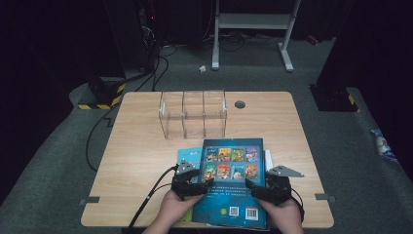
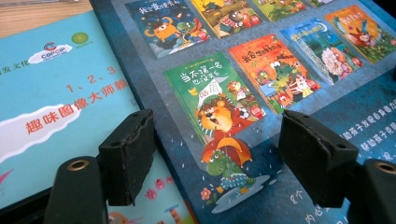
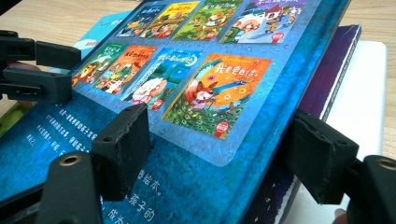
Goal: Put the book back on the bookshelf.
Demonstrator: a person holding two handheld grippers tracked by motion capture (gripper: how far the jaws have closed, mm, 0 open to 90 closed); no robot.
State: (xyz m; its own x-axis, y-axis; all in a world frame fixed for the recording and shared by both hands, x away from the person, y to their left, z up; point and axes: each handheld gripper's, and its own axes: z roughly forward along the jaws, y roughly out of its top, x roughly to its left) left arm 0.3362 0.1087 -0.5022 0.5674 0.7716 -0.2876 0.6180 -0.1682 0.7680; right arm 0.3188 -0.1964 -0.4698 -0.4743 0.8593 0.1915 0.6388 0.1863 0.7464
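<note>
Carefully: your left gripper (image 1: 202, 185) and right gripper (image 1: 254, 187) both stand wide, straddling the side edges of the dark blue picture book (image 1: 233, 183) atop the stack near the table's (image 1: 141, 161) front edge; nothing is clamped. Closing unevenly could skew the book or drag the light blue book (image 2: 51, 93) beneath. The clear three-compartment organizer (image 1: 193, 114) behind looks empty.

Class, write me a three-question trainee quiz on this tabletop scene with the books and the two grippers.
1. True or false: the dark blue book lies on top of the stack.
2. How many compartments has the clear box?
3. What lies beside the left gripper, under the dark blue book: A a light blue book, B a red cup?

Key: 1 true. 2 three. 3 A.
</note>
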